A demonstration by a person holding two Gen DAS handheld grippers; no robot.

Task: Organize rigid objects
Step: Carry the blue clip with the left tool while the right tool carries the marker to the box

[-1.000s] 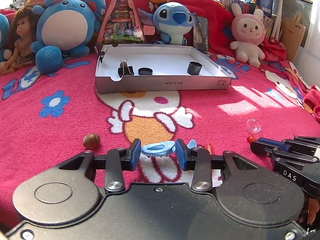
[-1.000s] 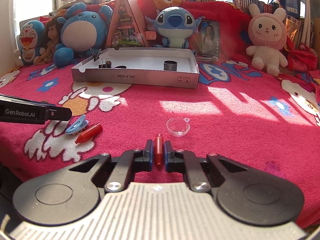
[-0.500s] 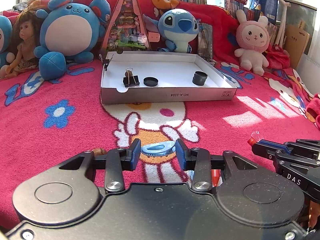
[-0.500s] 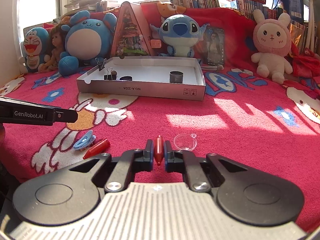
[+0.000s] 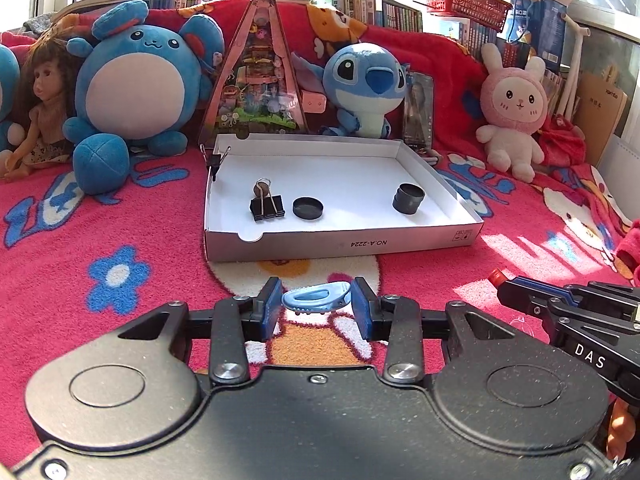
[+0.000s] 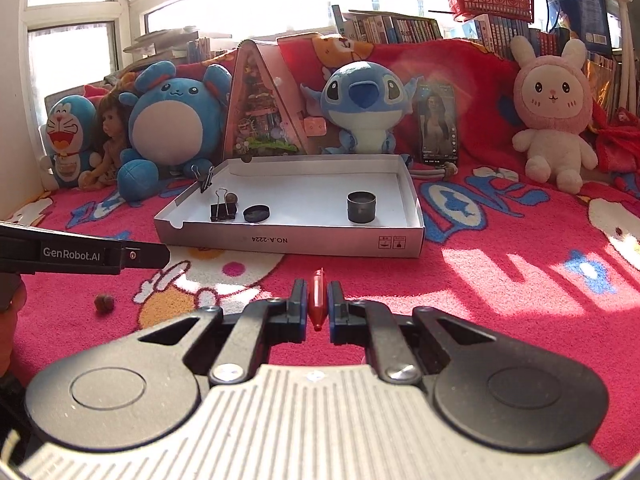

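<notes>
Fingers [image 5: 270, 306] of L gripper [image 5: 316, 305] pinching blue clip [image 5: 317, 299]; R gripper [image 6: 317, 307] clamping red piece [image 6: 317, 298] — both aimed at box [image 5: 340, 242], prob. for drop-off.

My left gripper [image 5: 316, 307] is matt black plastic with shiny metal screw heads, and its blue pads [image 5: 270, 304] look rubbery; between them sits a pale blue clip [image 5: 316, 300] of smooth, glossy plastic. My right gripper [image 6: 317, 307] has a ribbed grey plastic shell and pinches a small red piece [image 6: 317, 300], smooth and shiny like plastic. The blanket [image 6: 500, 264] underneath is rough, fuzzy pink cloth. The box [image 5: 340, 242] is matt white cardboard. In it, the binder clip [image 5: 267, 208] is black painted metal with bright wire handles, and the dark cup [image 6: 361, 208] looks like dull metal. The plush toys [image 5: 132, 80] are soft pile fabric.
</notes>
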